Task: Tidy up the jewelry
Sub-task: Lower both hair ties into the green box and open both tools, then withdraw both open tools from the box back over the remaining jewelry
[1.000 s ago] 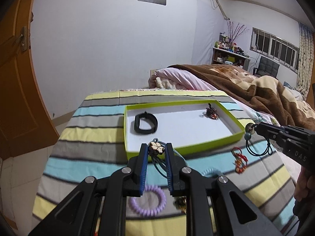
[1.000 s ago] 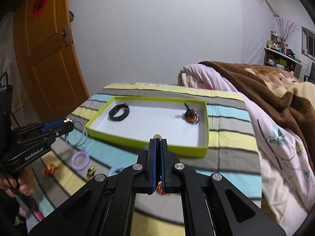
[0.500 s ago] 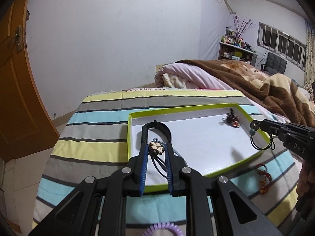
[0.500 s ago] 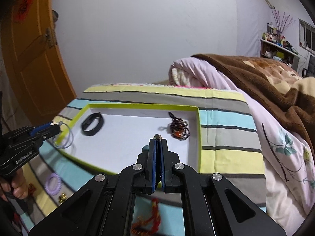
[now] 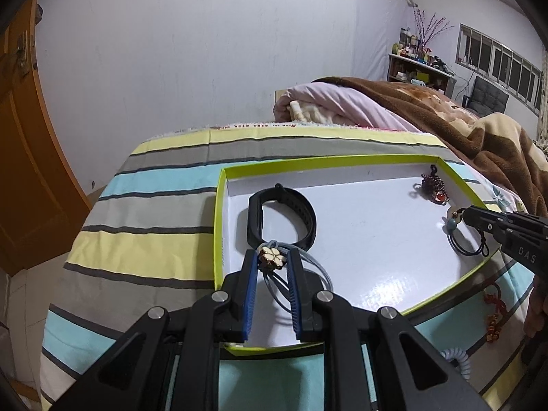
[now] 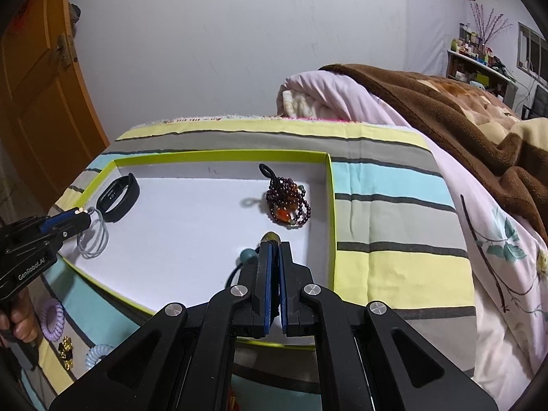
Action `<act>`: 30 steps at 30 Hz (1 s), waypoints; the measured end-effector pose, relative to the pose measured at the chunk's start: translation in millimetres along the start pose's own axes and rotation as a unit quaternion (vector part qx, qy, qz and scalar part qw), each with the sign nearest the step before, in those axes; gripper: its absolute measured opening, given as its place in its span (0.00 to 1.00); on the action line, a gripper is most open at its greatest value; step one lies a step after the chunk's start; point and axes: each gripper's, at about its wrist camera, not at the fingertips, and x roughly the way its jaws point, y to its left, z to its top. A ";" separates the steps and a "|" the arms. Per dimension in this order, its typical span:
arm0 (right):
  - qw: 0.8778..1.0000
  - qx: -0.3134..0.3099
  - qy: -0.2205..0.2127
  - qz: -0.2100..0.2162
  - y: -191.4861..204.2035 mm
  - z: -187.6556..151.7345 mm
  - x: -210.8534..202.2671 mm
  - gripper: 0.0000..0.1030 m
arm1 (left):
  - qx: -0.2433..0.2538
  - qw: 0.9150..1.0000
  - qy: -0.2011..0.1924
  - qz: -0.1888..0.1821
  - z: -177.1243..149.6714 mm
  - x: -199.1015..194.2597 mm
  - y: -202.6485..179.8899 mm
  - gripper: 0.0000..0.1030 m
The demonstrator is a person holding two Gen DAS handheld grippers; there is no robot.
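Inside shallow green-rimmed white tray [image 5: 219, 226]: black rubber wristband [image 5: 281, 215], dark beaded bracelet [image 6: 287, 202]. Above it, left gripper [image 5: 272, 265] pinching flower-charm hair tie [image 5: 271, 257]; right gripper [image 6: 273, 253] clamping teal-bead hair tie [image 6: 248, 256]. Outside: purple coil tie [image 6: 52, 318], others.

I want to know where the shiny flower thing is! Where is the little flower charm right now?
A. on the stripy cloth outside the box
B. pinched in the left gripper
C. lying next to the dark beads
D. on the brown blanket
B: the flower charm sits between the fingers of the left gripper, held over the green-edged box.
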 end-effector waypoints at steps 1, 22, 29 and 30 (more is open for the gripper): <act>1.000 -0.001 0.002 0.000 0.6 -0.3 1.0 0.03 | -0.001 1.000 0.002 0.001 0.0 0.9 0.4 0.18; 1.000 -0.019 -0.014 -0.011 13.0 -9.7 -34.7 0.18 | -0.003 1.000 -0.018 -0.001 -7.3 -31.3 1.9 0.29; 0.999 -0.011 -0.031 0.000 22.3 -29.5 -78.4 0.18 | -0.020 0.999 -0.041 -0.008 -24.1 -78.8 3.3 0.29; 0.999 -0.011 -0.033 0.000 24.1 -33.7 -84.7 0.18 | -0.022 0.999 -0.043 -0.009 -27.6 -85.2 3.8 0.29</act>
